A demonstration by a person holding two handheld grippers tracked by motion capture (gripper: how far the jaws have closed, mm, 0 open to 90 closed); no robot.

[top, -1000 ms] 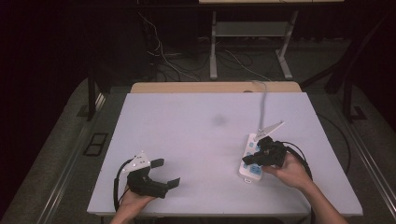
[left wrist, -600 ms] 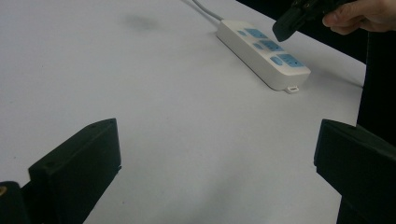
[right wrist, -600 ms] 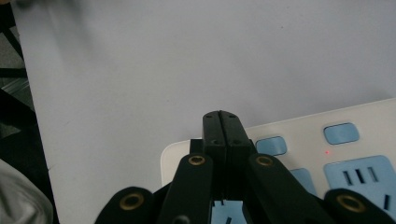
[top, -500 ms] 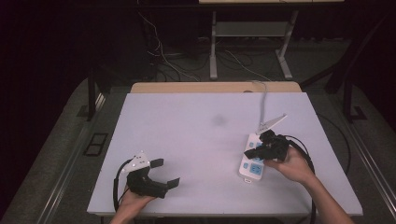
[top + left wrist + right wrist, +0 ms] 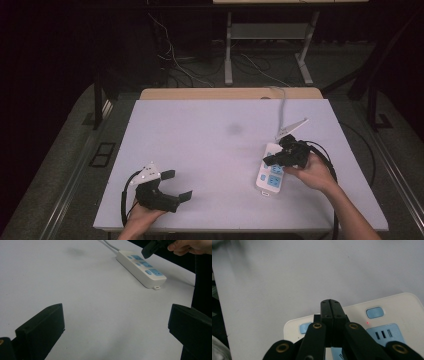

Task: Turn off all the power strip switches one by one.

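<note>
The right gripper [image 5: 272,160] has its jaws pressed flat together with nothing between them, its tips over the far part of the power strip [image 5: 270,172]; whether they touch it cannot be told. The power strip, white with blue sockets, lies flat near the right side of the table [image 5: 210,150], its cord [image 5: 282,107] running off the far edge. The left gripper [image 5: 180,187] rests at the near left corner, jaws spread wide and empty, well apart from the strip. Dark floor and loose cables [image 5: 170,55] lie beyond the table.
</note>
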